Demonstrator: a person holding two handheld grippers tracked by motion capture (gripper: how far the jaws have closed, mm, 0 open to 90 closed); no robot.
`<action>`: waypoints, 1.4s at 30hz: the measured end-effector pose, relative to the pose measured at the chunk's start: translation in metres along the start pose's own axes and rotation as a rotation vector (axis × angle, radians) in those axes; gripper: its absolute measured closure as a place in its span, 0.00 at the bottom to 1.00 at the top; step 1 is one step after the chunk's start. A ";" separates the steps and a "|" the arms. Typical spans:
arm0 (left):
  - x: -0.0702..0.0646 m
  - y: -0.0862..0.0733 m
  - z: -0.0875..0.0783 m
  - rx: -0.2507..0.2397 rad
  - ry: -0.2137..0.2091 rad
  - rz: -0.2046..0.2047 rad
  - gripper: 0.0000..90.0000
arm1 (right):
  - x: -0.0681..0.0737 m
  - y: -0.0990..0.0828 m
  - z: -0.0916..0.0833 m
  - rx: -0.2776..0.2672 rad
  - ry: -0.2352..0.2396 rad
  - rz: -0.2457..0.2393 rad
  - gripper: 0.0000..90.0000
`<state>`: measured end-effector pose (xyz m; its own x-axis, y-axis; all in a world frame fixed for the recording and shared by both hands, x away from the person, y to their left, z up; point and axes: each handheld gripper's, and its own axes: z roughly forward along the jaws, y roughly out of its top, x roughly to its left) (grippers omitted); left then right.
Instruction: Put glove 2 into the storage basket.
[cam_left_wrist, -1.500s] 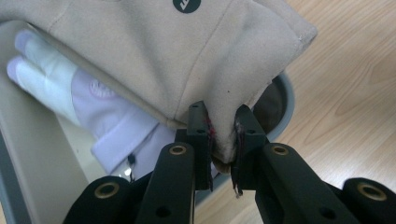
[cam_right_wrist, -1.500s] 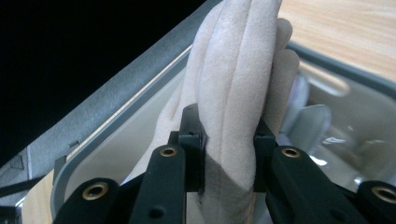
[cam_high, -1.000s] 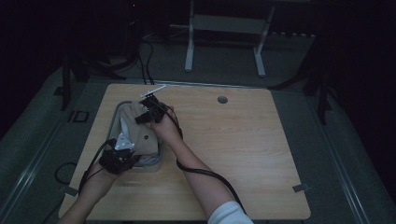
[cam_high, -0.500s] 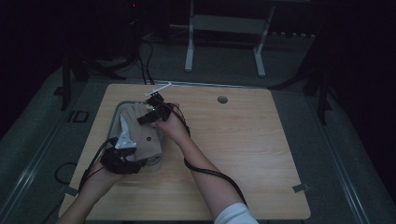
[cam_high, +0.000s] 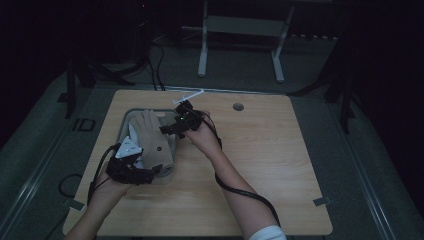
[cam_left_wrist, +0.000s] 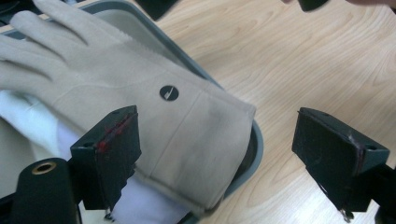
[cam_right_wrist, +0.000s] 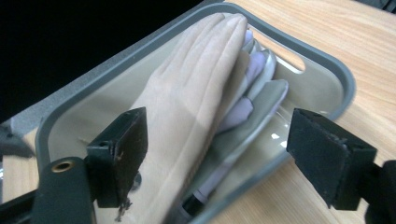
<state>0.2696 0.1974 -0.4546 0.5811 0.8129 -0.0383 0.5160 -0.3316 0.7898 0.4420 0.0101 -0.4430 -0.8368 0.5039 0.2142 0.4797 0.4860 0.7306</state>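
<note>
I read this as the let-go after laying the beige glove (cam_high: 152, 142) in the grey tray (cam_high: 126, 116) on the bench (cam_high: 280, 165), so my care now goes to backing both claws off cleanly without dragging the fabric along. The left claw (cam_left_wrist: 233, 154) has just been opening; its jaws stand wide, holding nothing, with the glove's cuff lying between them, close against one jaw but not pinched. The right claw (cam_right_wrist: 233, 154) has likewise just been opening and is empty, its jaws spread on either side of the glove's fingers, none of them gripped. Relative to the tray, the glove lies flat on top of a white glove (cam_left_wrist: 28, 121) and some grey ones, fingers toward the tray's far end, cuff draped over its near rim beside the left claw. I would lift each claw straight away from the tray, since a sideways pull could snag the cuff and tip the glove out.
</note>
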 end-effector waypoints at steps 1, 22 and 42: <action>-0.001 0.000 0.001 -0.005 0.000 -0.004 0.18 | 0.000 -0.001 -0.002 0.001 -0.005 -0.004 0.23; -0.048 0.011 0.044 -0.046 -0.123 0.091 0.18 | -0.018 -0.071 -0.065 -0.015 -0.081 -0.034 0.21; -0.085 0.008 0.086 -0.017 -0.225 0.146 0.17 | -0.048 -0.152 -0.101 -0.018 -0.112 0.007 0.20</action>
<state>0.2782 0.0844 -0.4973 0.7751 0.6293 -0.0569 0.4065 -0.4277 0.8073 0.3825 -0.1599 -0.4983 -0.7979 0.5847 0.1465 0.4801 0.4695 0.7410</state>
